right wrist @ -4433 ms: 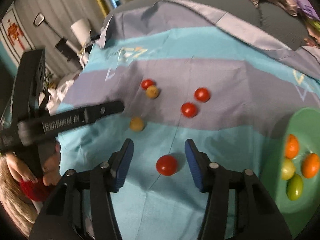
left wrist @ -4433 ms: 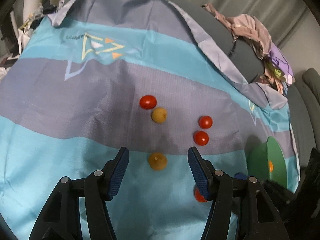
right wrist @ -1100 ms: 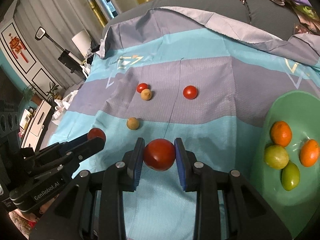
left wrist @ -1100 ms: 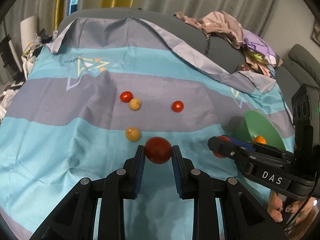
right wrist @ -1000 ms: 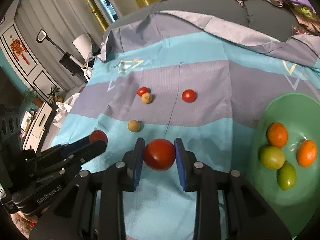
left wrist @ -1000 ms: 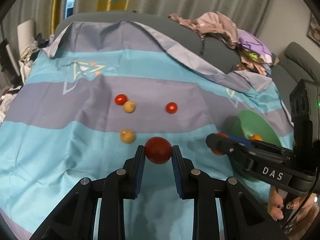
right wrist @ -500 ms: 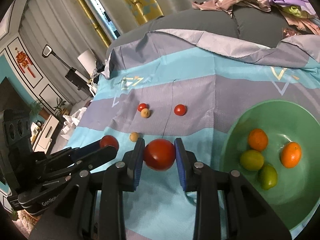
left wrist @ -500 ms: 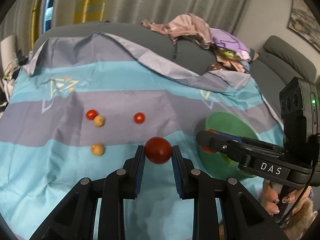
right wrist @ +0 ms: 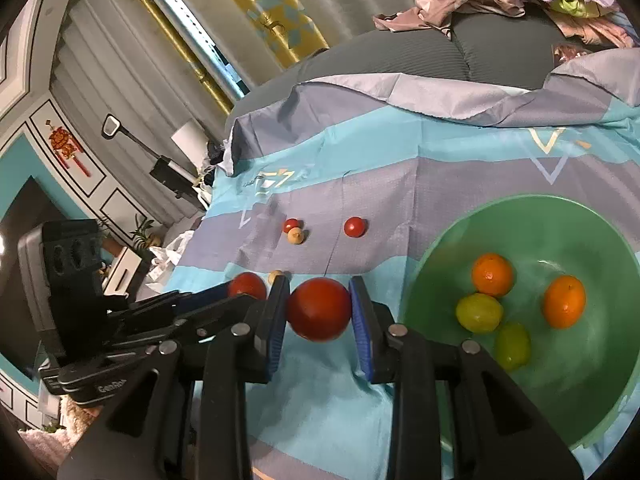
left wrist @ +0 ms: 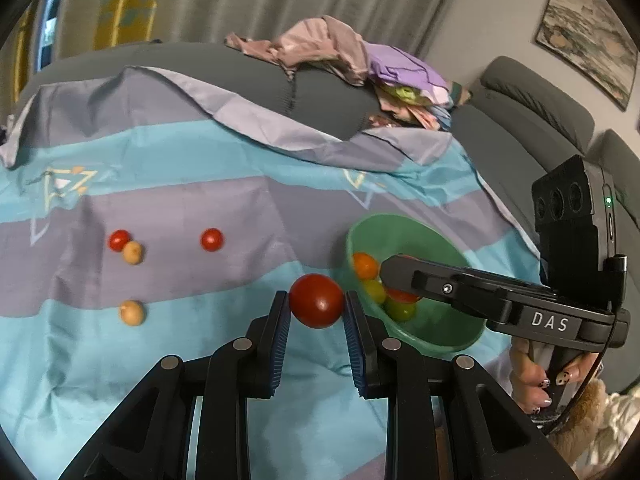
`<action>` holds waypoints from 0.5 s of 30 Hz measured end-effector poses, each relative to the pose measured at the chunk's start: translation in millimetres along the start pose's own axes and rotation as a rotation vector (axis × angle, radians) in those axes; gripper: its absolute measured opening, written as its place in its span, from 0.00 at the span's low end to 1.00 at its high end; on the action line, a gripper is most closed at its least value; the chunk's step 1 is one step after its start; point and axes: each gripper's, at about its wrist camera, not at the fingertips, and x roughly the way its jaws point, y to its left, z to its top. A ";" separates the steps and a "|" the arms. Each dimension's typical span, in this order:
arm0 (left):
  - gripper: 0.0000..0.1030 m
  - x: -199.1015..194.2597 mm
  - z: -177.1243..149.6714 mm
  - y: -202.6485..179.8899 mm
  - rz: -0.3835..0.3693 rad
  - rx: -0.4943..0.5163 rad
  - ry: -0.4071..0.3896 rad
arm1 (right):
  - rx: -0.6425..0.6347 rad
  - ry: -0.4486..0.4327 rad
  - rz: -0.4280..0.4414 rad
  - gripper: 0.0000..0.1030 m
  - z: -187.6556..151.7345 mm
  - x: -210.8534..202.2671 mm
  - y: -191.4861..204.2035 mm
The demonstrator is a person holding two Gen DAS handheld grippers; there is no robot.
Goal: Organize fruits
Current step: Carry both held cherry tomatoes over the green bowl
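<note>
My left gripper (left wrist: 316, 300) is shut on a red tomato (left wrist: 316, 300), held above the striped cloth just left of the green bowl (left wrist: 440, 336). My right gripper (right wrist: 319, 309) is shut on another red tomato (right wrist: 319, 309) beside the green bowl (right wrist: 600, 400), which holds two oranges (right wrist: 492, 275) and two green-yellow fruits (right wrist: 479, 313). In the left wrist view the right gripper reaches over the bowl. On the cloth lie two red tomatoes (left wrist: 211, 239) and two small yellow fruits (left wrist: 132, 313).
The blue and grey striped cloth (left wrist: 160, 200) covers a grey sofa. A pile of clothes (left wrist: 340, 60) lies on the sofa back. A second grey sofa (left wrist: 540, 112) stands at right. A floor lamp and a cabinet (right wrist: 132, 256) stand at left.
Both grippers, each still holding a tomato, have moved right toward the green bowl. The right gripper now reaches over the bowl. The loose fruits on the cloth have not moved.
</note>
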 end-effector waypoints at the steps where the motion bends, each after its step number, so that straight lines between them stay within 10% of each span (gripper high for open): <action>1: 0.26 3.4 1.1 -1.9 -0.011 -0.003 0.005 | 0.003 -0.002 0.000 0.30 -0.1 -1.2 -1.7; 15: 0.26 38.3 9.1 -33.6 -0.120 0.017 0.066 | 0.086 -0.039 -0.051 0.31 0.5 -22.1 -38.4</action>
